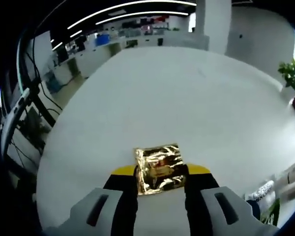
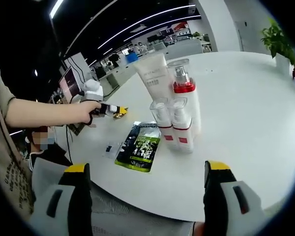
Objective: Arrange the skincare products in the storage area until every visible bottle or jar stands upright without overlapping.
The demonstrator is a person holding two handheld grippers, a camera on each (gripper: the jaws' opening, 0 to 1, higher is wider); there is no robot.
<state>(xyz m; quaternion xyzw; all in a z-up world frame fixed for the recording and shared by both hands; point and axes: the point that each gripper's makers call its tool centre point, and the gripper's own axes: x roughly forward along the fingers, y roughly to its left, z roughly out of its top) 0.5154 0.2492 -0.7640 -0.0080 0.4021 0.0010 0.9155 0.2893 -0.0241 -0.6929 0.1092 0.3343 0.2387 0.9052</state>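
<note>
In the left gripper view my left gripper [image 1: 161,178] is shut on a crinkled gold foil sachet [image 1: 158,166], held over the bare white table [image 1: 177,98]. The right gripper view shows the left gripper [image 2: 113,110] in a person's hand at the table's far left edge. Upright at mid-table are a white tube [image 2: 154,73], a clear-capped spray bottle with a red band [image 2: 185,96] and two small clear-capped bottles [image 2: 162,125] [image 2: 182,129], clustered close together. A green and black sachet [image 2: 139,146] lies flat to their left. My right gripper [image 2: 147,168] is open, low at the near edge.
A small clear packet [image 2: 110,148] lies beside the green sachet. A potted plant [image 2: 278,42] stands at the table's far right. The person's arm [image 2: 44,113] reaches across on the left. Office desks and monitors sit behind the table.
</note>
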